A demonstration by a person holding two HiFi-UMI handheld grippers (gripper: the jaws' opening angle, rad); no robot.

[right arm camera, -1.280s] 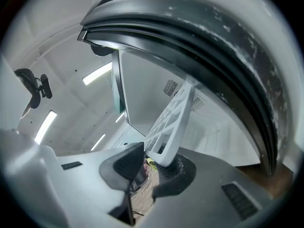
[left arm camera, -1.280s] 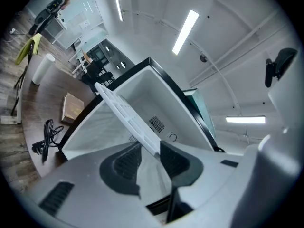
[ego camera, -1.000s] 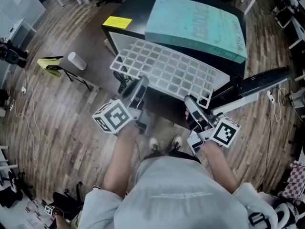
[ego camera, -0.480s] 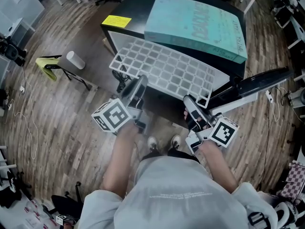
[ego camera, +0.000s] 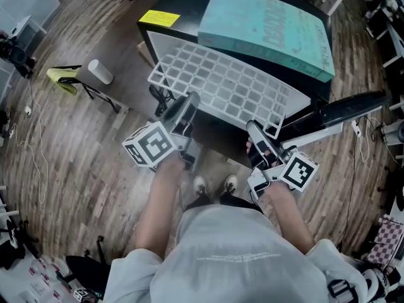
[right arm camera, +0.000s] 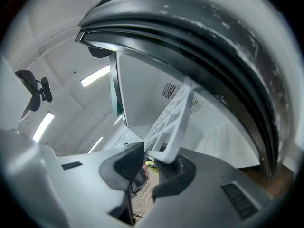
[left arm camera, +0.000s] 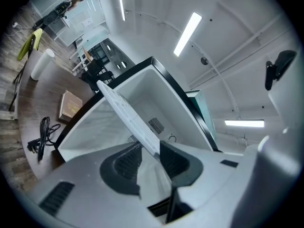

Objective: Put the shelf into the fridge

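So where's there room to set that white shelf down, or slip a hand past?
Open: the wood floor between the fridge and the white cylinder, and the fridge's inside, which looks empty. Crowded: a teal slab covers most of the fridge top, a cable and cardboard lie by its left wall, the open door blocks the right.

The shelf (ego camera: 227,93) is a white, matt plastic grid. The fridge (ego camera: 186,2) has a black shell with a slight sheen and a smooth white plastic liner; its door seal (right arm camera: 213,65) is dark rubber, scuffed pale. The teal slab (ego camera: 265,24) looks matt. The floor (ego camera: 82,150) is grained wood planks. The right gripper's (right arm camera: 149,161) pads are dark and ribbed.
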